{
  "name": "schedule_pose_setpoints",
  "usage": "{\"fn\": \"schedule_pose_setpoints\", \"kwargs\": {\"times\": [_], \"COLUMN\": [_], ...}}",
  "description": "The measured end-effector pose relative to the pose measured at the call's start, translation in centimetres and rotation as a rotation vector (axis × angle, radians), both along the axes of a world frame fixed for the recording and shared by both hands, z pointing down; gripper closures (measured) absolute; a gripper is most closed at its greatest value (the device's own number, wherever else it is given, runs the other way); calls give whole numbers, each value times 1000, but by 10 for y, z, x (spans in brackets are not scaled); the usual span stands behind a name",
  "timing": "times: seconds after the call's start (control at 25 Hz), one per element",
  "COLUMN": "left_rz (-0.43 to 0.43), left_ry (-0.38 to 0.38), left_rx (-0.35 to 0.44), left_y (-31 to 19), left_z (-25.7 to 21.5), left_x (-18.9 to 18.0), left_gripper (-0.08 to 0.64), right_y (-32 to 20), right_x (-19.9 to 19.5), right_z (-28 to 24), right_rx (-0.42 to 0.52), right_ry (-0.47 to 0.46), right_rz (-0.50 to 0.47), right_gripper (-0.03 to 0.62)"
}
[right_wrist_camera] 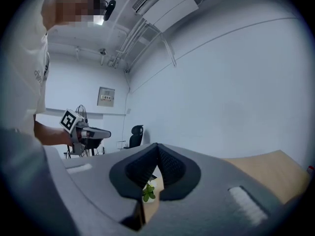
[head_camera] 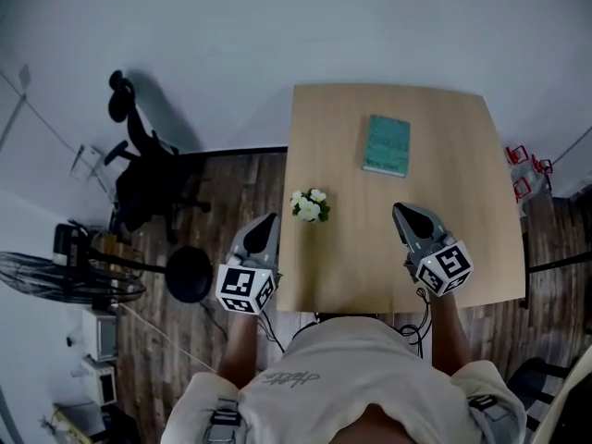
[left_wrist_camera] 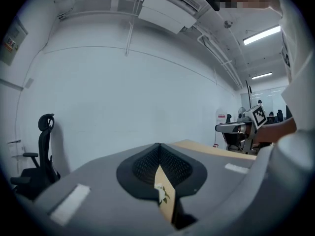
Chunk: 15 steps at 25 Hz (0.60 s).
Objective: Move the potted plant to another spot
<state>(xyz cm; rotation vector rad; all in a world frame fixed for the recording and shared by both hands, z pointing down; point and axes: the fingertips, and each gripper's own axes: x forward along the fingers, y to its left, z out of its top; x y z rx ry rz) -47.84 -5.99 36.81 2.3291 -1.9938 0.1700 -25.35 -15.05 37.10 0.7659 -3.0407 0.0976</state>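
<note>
A small potted plant [head_camera: 310, 205] with white flowers stands on the light wooden table [head_camera: 472, 239], near its left edge. My left gripper [head_camera: 269, 220] hovers just left of the plant at the table's edge, shut and empty. My right gripper [head_camera: 400, 211] hangs over the table to the right of the plant, also shut with nothing in it. In the left gripper view the plant [left_wrist_camera: 160, 193] peeks through the slit below the closed tips [left_wrist_camera: 158, 146]. The right gripper view shows its green leaves [right_wrist_camera: 147, 192] below the closed tips [right_wrist_camera: 156, 145]. Both grippers are apart from the plant.
A teal book [head_camera: 387, 144] lies on the far half of the table. Left of the table stand a black office chair [head_camera: 148, 178], a round black stool [head_camera: 190, 274] and a floor fan [head_camera: 65, 277]. Red frames [head_camera: 524, 168] sit by the right wall.
</note>
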Motion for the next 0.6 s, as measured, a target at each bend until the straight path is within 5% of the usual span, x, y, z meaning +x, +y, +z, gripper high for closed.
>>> {"fn": "schedule_pose_setpoints", "kwargs": {"times": [0.2, 0.6], "left_rz": [29, 41], "left_ry": [30, 43], "left_rx": [66, 122], "left_y": [-9, -30], "left_z": [-26, -58], "left_x": [24, 44], "left_gripper": [541, 541], "right_y": [-5, 9], "right_x": [6, 17], "right_z": [-37, -64], "right_rx": [27, 99], "right_ry": [-75, -55], "right_rz": [5, -15], "right_gripper": [591, 591]}}
